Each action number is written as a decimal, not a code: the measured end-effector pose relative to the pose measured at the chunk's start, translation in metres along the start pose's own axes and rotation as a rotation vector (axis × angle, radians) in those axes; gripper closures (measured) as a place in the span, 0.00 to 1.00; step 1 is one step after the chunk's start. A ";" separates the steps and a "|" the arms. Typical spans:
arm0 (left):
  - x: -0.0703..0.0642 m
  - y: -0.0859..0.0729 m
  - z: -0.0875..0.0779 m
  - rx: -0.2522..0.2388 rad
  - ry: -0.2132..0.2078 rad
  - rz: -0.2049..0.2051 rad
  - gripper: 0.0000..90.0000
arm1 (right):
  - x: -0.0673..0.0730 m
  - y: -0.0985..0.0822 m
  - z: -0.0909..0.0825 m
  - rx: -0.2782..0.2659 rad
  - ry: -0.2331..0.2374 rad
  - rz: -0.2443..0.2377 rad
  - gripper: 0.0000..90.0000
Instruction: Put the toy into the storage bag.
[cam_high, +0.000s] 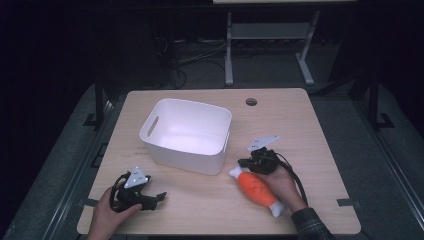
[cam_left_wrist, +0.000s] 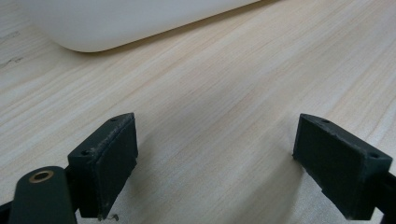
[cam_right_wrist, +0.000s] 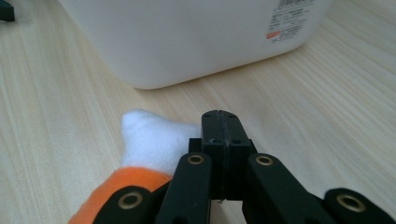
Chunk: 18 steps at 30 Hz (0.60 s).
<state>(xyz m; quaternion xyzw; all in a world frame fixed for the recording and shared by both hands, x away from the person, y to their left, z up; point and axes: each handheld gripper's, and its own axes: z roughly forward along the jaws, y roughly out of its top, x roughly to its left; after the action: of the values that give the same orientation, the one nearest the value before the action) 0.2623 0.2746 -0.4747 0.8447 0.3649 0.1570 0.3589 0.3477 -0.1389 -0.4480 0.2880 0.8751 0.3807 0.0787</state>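
Right tool (cam_right_wrist: 219, 128): jaws pressed together, empty, just beside plush toy (cam_high: 256, 189), which lies near worktop (cam_high: 320, 150) front-right, by white bin (cam_high: 186, 134). Left tool (cam_left_wrist: 217, 158) agape. Toy judged soft, light; pinch its orange middle.

white bin (cam_left_wrist: 140, 21) cut off by the top edge in the left gripper view, only its lower wall in sight. label (cam_right_wrist: 290, 18) on the bin too blurred to read in the right gripper view. orange and white toy (cam_right_wrist: 140, 154) partly hidden behind the right gripper (cam_right_wrist: 222, 128) there, cut by the bottom edge.
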 end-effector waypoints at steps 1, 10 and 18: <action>0.000 0.000 0.000 0.000 0.000 0.000 0.14 | 0.000 0.000 0.000 0.000 0.000 0.000 1.00; 0.000 0.000 0.000 0.000 0.000 0.000 0.14 | 0.006 0.004 0.004 0.000 0.016 -0.010 1.00; 0.000 0.000 0.000 0.000 0.000 0.000 0.14 | 0.007 0.004 0.003 0.000 0.016 -0.017 1.00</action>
<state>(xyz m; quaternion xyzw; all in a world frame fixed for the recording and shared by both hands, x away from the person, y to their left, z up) 0.2623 0.2746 -0.4747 0.8447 0.3649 0.1570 0.3589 0.3448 -0.1304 -0.4464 0.2776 0.8782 0.3822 0.0751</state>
